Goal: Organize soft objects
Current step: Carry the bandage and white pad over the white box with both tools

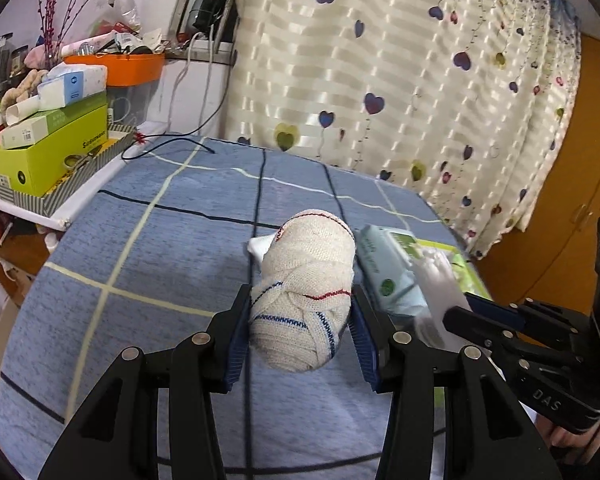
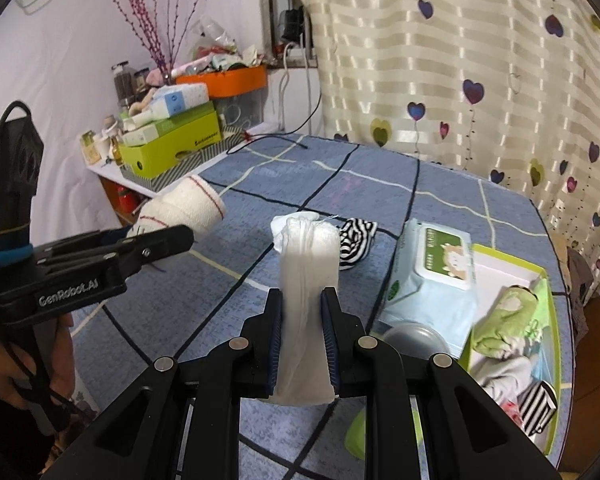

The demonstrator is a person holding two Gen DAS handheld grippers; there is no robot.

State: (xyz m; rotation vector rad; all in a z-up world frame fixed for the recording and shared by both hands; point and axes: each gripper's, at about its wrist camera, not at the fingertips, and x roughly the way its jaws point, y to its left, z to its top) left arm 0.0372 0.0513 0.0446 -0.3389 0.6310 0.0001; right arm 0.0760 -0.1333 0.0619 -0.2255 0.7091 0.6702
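Note:
My left gripper (image 1: 300, 332) is shut on a cream rolled sock with red and blue stripes (image 1: 306, 288), held above the blue checked table (image 1: 140, 248). It also shows in the right wrist view (image 2: 184, 208) at the left. My right gripper (image 2: 302, 332) is shut on a white folded sock (image 2: 306, 276), held upright above the table. A black-and-white striped sock (image 2: 356, 242) lies on the table beyond it. A green-rimmed box (image 2: 540, 276) at the right holds several rolled soft items, with a green one (image 2: 508, 320) on top.
A pack of wet wipes (image 2: 432, 280) lies next to the box, also in the left wrist view (image 1: 388, 268). A cluttered shelf with a green carton (image 1: 52, 152) and an orange tub (image 1: 132, 66) stands at the left. A heart-print curtain (image 1: 420, 80) hangs behind the table.

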